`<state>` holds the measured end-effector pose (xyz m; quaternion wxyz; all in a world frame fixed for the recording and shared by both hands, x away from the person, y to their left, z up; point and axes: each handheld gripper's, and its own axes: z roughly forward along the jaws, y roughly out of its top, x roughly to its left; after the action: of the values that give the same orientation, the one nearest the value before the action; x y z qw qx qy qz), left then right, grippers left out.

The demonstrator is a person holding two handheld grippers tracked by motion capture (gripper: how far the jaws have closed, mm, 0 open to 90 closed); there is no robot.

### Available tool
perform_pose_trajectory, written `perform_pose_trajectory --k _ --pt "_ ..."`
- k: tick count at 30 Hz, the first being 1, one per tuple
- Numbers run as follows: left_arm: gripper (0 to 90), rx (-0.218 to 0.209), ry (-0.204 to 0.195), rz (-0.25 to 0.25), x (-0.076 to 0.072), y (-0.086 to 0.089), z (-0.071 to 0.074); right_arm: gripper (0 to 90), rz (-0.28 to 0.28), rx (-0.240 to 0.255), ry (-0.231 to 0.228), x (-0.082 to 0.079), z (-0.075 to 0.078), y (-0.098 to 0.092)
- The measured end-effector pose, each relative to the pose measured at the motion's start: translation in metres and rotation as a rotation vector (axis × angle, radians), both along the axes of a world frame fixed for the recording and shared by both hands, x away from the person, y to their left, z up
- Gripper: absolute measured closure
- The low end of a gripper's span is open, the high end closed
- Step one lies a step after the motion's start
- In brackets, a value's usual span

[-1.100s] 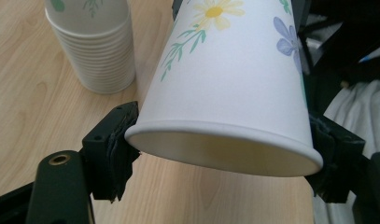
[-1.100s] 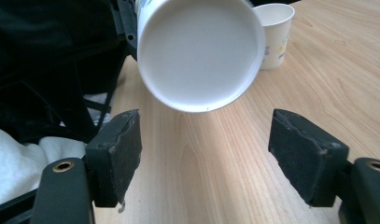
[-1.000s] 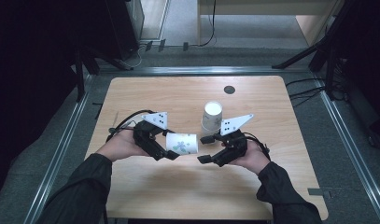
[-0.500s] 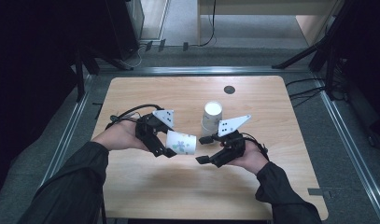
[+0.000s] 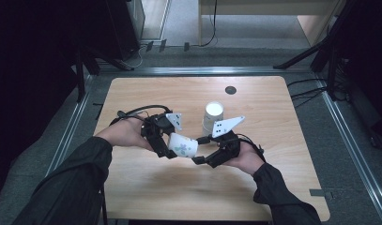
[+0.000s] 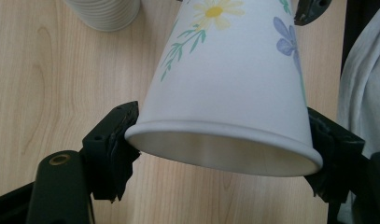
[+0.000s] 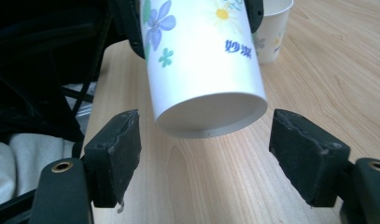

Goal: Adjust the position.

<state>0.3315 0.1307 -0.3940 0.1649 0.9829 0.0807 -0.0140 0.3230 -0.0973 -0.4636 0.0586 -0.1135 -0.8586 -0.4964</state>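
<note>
A white paper cup with printed flowers (image 5: 183,145) lies on its side in the air over the table's middle. My left gripper (image 5: 171,144) is shut on its rim end; in the left gripper view the jaws press both sides of the cup (image 6: 234,79) just above its open mouth. My right gripper (image 5: 200,150) stands open facing it. In the right gripper view the cup's base (image 7: 211,114) points toward the camera between the two spread pads (image 7: 117,149), which do not touch it.
A second white paper cup (image 5: 212,115) stands upright on the wooden table (image 5: 273,117) just behind the grippers, also seen as the cup (image 7: 271,32) at upper right and its ribbed base (image 6: 106,11). A dark round grommet (image 5: 231,90) sits near the far edge.
The left hand has turned and its forearm has swung out to the left, with the cup staying nearly in place. The right gripper has barely moved and stays open.
</note>
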Motion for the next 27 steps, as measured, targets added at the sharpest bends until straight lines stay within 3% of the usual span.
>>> perform_pose_trajectory --k 7,16,27 --pt "22.1 0.073 -0.002 -0.011 0.000 -0.007 -0.002 25.0 -0.009 -0.010 -0.016 0.001 -0.002 0.006" --pt "22.1 0.118 -0.005 -0.028 0.002 -0.014 -0.004 25.3 -0.008 -0.005 -0.026 0.001 -0.004 0.014" --pt "22.0 0.120 0.005 -0.034 0.002 -0.020 -0.005 26.5 -0.003 -0.023 -0.015 0.000 -0.008 0.023"
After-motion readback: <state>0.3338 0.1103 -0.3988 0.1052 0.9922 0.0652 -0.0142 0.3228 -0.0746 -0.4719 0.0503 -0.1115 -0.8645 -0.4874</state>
